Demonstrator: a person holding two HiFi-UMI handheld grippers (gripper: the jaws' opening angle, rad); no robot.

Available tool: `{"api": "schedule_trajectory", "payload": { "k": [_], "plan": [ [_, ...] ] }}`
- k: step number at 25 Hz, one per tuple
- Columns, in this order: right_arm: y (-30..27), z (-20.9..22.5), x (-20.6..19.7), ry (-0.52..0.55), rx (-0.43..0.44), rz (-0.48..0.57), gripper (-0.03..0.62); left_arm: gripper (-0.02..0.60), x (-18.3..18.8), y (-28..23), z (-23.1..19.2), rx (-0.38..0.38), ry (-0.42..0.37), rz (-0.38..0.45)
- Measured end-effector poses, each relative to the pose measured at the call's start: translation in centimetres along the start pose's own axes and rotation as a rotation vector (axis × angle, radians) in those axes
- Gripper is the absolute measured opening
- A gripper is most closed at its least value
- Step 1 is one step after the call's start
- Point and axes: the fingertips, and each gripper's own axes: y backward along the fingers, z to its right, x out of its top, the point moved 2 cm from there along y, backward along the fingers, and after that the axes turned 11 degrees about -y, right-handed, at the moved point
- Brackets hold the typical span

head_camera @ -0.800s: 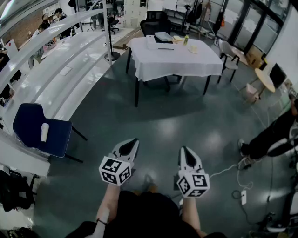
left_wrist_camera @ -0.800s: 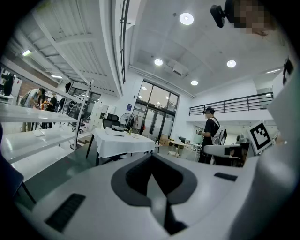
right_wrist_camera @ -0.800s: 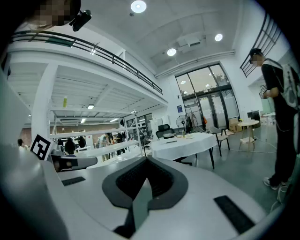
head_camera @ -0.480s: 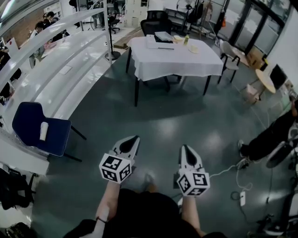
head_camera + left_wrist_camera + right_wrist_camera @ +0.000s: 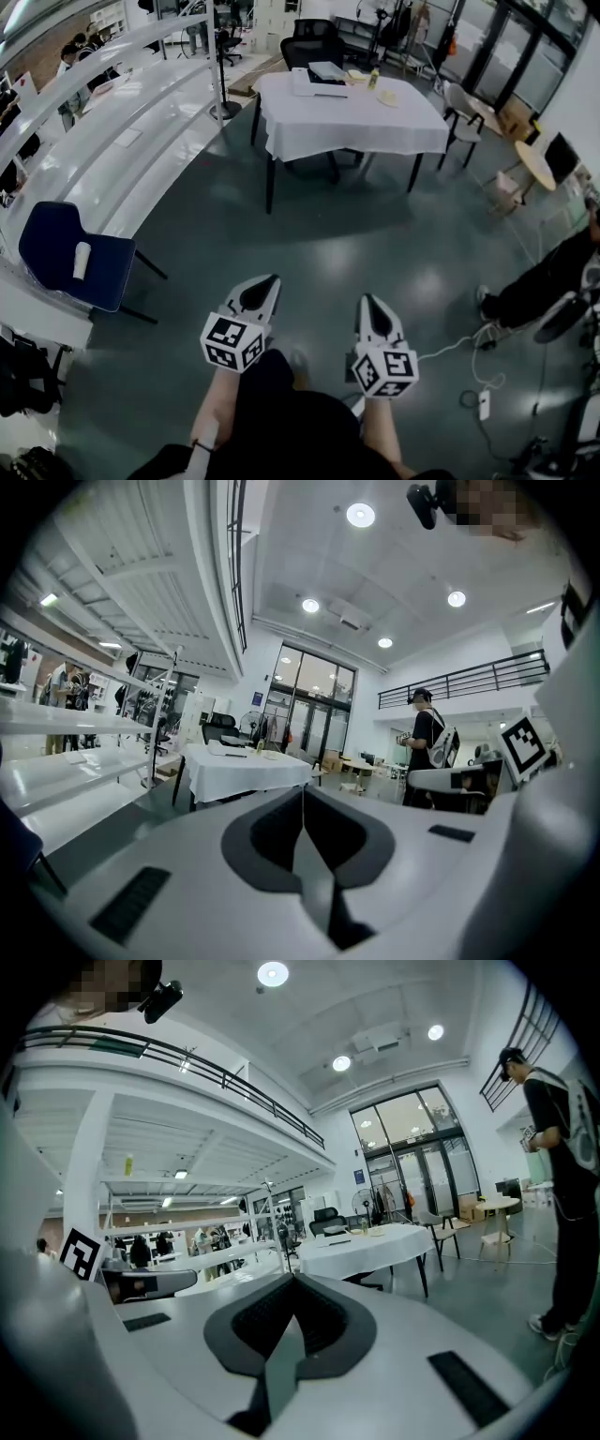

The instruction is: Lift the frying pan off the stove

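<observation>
Standing at far left is a blue chair (image 5: 56,248). Next comes the left gripper (image 5: 272,280), jaws pressed together on nothing. Well beyond, a white-clothed table (image 5: 375,122) bears small things too distant to tell, so whether the frying pan is among them I cannot say. On the right gripper (image 5: 367,301) the jaws are likewise closed, empty. A person (image 5: 548,272) stands far right.

Person in black (image 5: 548,281) at three o'clock cut by the right edge, tabletop items (image 5: 323,73) at twelve o'clock too small to identify, figures (image 5: 67,54) at ten o'clock partly hidden behind white shelving (image 5: 141,141).
</observation>
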Motion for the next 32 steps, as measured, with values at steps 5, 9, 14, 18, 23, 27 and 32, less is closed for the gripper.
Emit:
{"api": "schedule_trajectory", "payload": {
  "k": [5,9,14,18,23,27,32],
  "plan": [
    [-0.9,0.7,-0.3,-0.031,0.013,-0.011,0.006,0.008,0.2,-1.1,0.1,0.003,-0.009,0.007],
    [-3.2,1.2,-0.8,-0.057,0.027,-0.030,0.005,0.150,-0.3,-3.2,-1.1,-0.012,0.036,0.008],
    [-8.0,1.7,0.3,-0.053,0.030,-0.036,0.005,0.245,0.2,-7.5,-4.2,-0.023,0.060,0.009],
    [-13.3,2.9,2.5,-0.056,0.016,-0.028,0.005,0.264,1.8,-12.2,-8.3,-0.011,0.069,0.010],
    [-20.2,4.1,5.6,-0.050,0.004,-0.006,0.005,0.278,3.9,-17.7,-13.7,0.007,0.070,0.025],
    [-24.6,4.8,7.4,-0.042,-0.015,0.005,0.006,0.282,5.2,-21.7,-17.3,0.006,0.076,0.038],
    [-29.0,5.7,9.1,-0.040,-0.042,0.012,0.005,0.288,6.2,-26.1,-20.3,-0.018,0.080,0.044]
  ]
}}
